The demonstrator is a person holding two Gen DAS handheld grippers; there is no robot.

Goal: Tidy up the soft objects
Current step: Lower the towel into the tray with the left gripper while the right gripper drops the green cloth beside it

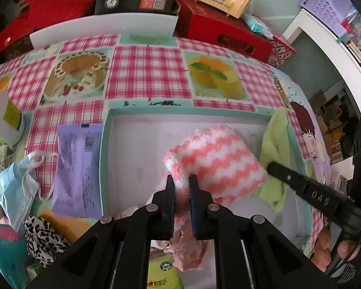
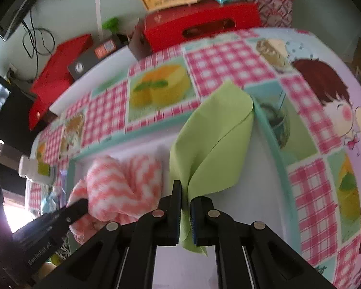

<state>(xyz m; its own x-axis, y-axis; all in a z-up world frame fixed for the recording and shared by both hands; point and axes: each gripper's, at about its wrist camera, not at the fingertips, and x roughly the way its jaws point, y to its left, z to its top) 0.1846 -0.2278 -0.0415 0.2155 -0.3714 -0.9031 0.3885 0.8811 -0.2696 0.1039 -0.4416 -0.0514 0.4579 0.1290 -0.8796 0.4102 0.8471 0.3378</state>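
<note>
Left gripper: clamped tight on a bunched edge of the striped fuzzy cloth, fabric squeezed between both pads.
Striped fuzzy cloth: pink and white, spread out ahead of the left gripper's tips and slightly to their right, its far part resting inside the shallow box; a pink tail of it hung down behind the pads, towards the camera.
Right gripper: pinched together on the lower corner of the green cloth.
Green cloth: folded sheet that rose up and away from the right gripper's tips, its far corner lying over the box's teal rim at the back right.
Cloths relative to each other: side by side in the box, striped one to the left, green one to the right, touching or nearly so.
Shallow box: white floor, teal rim, on the checked tablecloth.
Beside the box, left: purple packet, blue face mask, leopard-print item.
</note>
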